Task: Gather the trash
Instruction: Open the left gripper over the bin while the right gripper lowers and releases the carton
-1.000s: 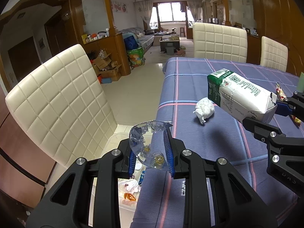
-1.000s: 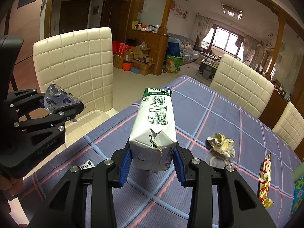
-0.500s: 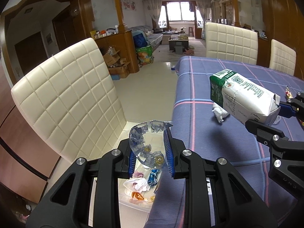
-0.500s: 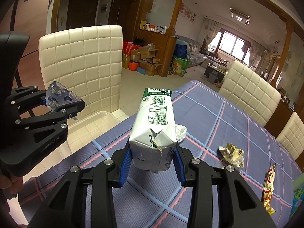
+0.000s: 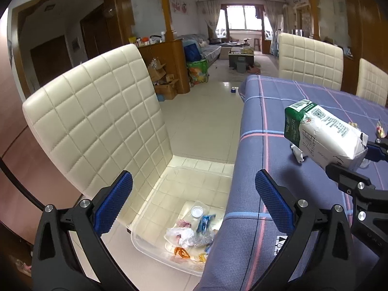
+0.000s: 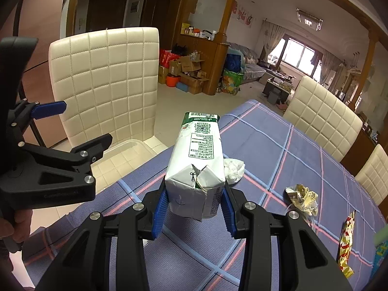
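My left gripper (image 5: 194,201) is open and empty, held over a clear plastic bin (image 5: 155,194) on the floor beside the table. The bin holds several wrappers and bits of clear plastic (image 5: 194,232). My right gripper (image 6: 194,208) is shut on a white and green milk carton (image 6: 196,169), held above the blue checked tablecloth (image 6: 278,145); the carton also shows in the left wrist view (image 5: 325,135). A crumpled white tissue (image 6: 234,167), a crumpled yellow wrapper (image 6: 303,196) and a red and gold wrapper (image 6: 345,240) lie on the table.
A cream quilted chair (image 5: 97,126) stands right behind the bin. Two more cream chairs (image 6: 322,118) stand along the table's far side. The left gripper (image 6: 51,155) shows at the left of the right wrist view. Boxes and bags (image 6: 189,72) sit by a wooden counter.
My left gripper has opened and the clear plastic piece it held has gone from its jaws. It has moved left over the bin. The right gripper still holds the carton.
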The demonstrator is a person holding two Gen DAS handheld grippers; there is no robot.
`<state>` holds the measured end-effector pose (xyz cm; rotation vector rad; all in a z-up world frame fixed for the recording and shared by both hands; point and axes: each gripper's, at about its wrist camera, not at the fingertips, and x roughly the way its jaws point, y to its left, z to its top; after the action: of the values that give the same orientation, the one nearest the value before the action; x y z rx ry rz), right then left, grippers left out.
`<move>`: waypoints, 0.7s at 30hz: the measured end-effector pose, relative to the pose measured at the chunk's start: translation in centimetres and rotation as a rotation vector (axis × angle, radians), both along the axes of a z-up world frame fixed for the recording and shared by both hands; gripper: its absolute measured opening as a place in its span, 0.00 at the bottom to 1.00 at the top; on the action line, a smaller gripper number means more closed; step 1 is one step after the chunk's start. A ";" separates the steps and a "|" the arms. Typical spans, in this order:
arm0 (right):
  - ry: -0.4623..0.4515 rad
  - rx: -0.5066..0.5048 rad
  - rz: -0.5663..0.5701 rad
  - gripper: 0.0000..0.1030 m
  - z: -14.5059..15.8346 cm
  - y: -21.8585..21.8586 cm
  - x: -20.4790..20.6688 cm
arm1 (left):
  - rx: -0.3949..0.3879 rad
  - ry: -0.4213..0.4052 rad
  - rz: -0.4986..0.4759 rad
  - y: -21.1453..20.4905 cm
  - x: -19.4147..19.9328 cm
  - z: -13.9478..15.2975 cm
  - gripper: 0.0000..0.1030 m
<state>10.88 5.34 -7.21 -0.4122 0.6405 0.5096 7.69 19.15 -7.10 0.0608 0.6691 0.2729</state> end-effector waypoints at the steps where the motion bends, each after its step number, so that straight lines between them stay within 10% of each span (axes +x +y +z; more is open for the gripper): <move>1: 0.004 0.000 0.000 0.37 -0.1 0.0 0.1 | 0.007 0.001 -0.001 -0.1 0.0 -0.1 0.97; 21: 0.010 -0.020 0.039 0.37 -0.6 2.3 -0.1 | -0.002 0.011 0.018 1.6 -1.5 -0.3 0.97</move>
<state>10.73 7.66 -7.77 -0.4418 0.6484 0.5433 6.14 20.76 -7.35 0.0546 0.6808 0.2896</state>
